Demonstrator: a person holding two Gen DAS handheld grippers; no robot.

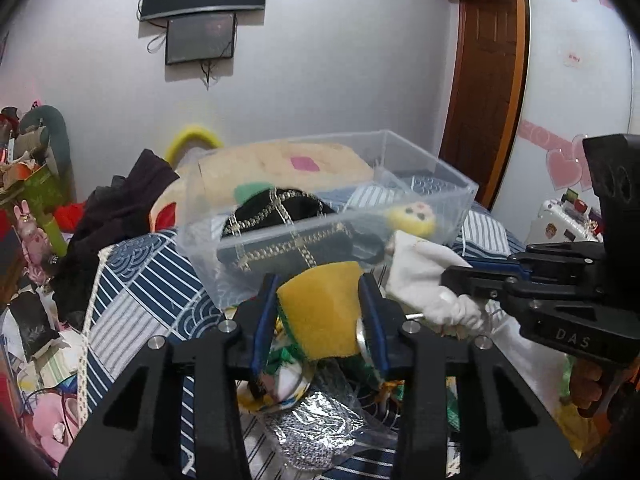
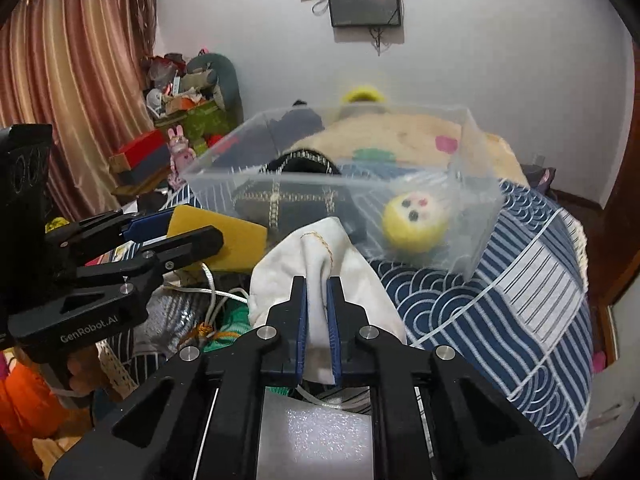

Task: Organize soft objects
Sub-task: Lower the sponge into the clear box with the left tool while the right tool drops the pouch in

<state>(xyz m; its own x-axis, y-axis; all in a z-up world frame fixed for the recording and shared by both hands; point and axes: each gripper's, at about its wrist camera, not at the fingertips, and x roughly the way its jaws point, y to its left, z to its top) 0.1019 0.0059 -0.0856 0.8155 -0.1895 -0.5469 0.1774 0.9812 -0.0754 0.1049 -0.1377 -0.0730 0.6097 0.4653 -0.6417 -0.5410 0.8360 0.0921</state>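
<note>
Both tongs are loaded, just short of the clear plastic storage box on the blue-and-white patterned bedspread.

Left tongs: clamped on the yellow sponge block with green scouring edge, held near the box's near wall. Right tongs: closed on the white cloth pouch, bunched and draped over the tips.

Box already holds a black quilted bag with gold trim and a yellow round plush head.

Judgement: lift both loads above the rim before releasing; sponge first, cloth after, to avoid snagging.

Sponge's long axis runs forward and upward, toward the box. Cloth's long axis also points toward it.
</note>
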